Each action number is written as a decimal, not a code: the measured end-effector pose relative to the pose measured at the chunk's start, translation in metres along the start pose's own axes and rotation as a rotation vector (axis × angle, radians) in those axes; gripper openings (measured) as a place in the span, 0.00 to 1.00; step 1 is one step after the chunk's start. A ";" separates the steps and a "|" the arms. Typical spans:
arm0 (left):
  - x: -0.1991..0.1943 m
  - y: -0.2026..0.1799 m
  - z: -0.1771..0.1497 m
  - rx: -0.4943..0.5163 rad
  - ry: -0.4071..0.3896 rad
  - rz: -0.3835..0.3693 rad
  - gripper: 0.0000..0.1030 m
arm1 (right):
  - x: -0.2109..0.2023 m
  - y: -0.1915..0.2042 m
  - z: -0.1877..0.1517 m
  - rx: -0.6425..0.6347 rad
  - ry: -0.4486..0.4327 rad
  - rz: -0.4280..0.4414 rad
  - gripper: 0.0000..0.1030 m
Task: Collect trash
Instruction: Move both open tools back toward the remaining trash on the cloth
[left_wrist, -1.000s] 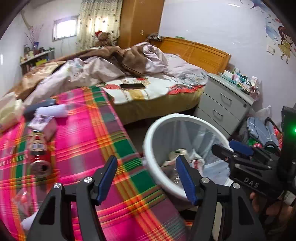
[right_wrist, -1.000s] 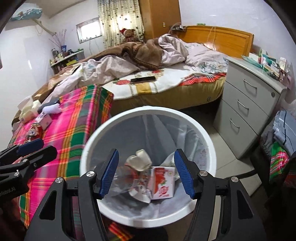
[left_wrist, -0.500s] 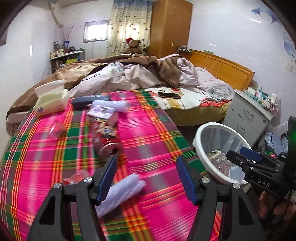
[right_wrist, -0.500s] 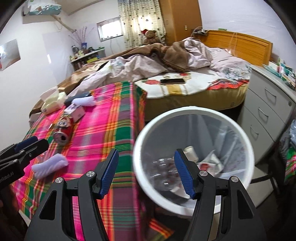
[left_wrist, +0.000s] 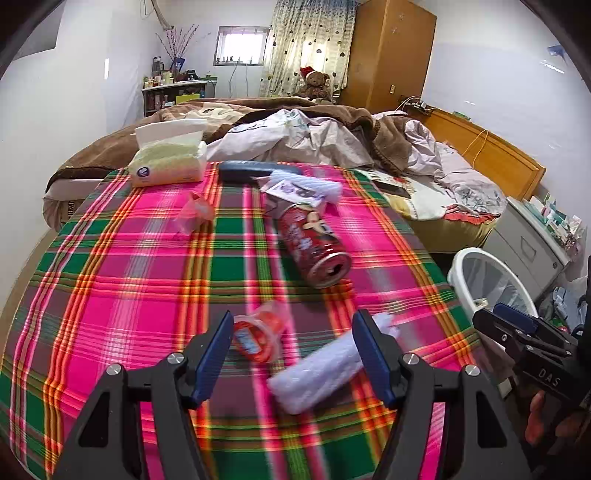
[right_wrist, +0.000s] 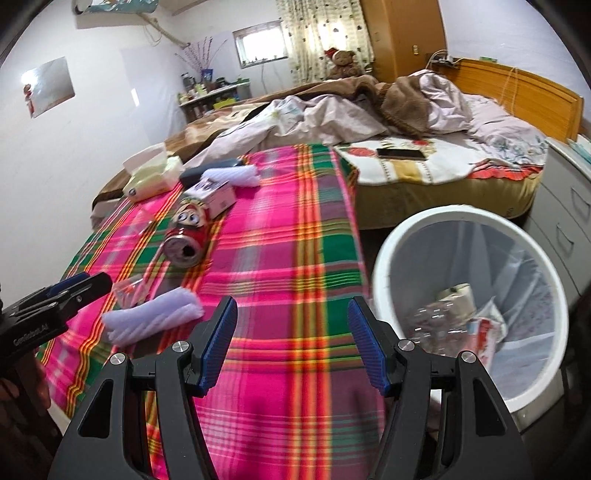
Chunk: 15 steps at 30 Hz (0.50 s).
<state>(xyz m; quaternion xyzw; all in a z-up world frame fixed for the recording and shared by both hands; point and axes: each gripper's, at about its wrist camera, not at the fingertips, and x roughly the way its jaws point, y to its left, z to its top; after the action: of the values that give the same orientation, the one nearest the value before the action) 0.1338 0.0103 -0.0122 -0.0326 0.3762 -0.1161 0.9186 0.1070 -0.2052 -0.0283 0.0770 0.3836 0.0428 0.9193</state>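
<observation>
The left gripper (left_wrist: 291, 354) (released, empty) has been swung from the bin (right_wrist: 384, 266) toward the wrapper (left_wrist: 256, 334) near the table's front edge; next pickup seems intended.

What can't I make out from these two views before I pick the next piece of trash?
- Small red wrapper, left wrist view: motion blur smears its print; in the right wrist view the left tool partly covers it.
- Trash bin, left wrist view: the right tool hides its near side and contents.
- Bin contents, right wrist view: blurred, so individual items are unclear.
- Red can: label text unreadable.
</observation>
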 end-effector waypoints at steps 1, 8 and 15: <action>0.004 0.004 0.000 0.000 0.016 0.000 0.67 | 0.001 0.004 -0.002 -0.006 0.007 0.005 0.62; 0.019 0.024 -0.002 -0.021 0.068 -0.020 0.67 | 0.012 0.026 -0.007 -0.027 0.042 0.029 0.62; 0.041 0.034 0.000 -0.014 0.129 -0.054 0.67 | 0.019 0.044 -0.009 -0.041 0.074 0.048 0.62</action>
<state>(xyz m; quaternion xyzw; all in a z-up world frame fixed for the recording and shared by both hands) 0.1686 0.0339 -0.0460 -0.0415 0.4345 -0.1400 0.8888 0.1135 -0.1586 -0.0402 0.0656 0.4143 0.0753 0.9047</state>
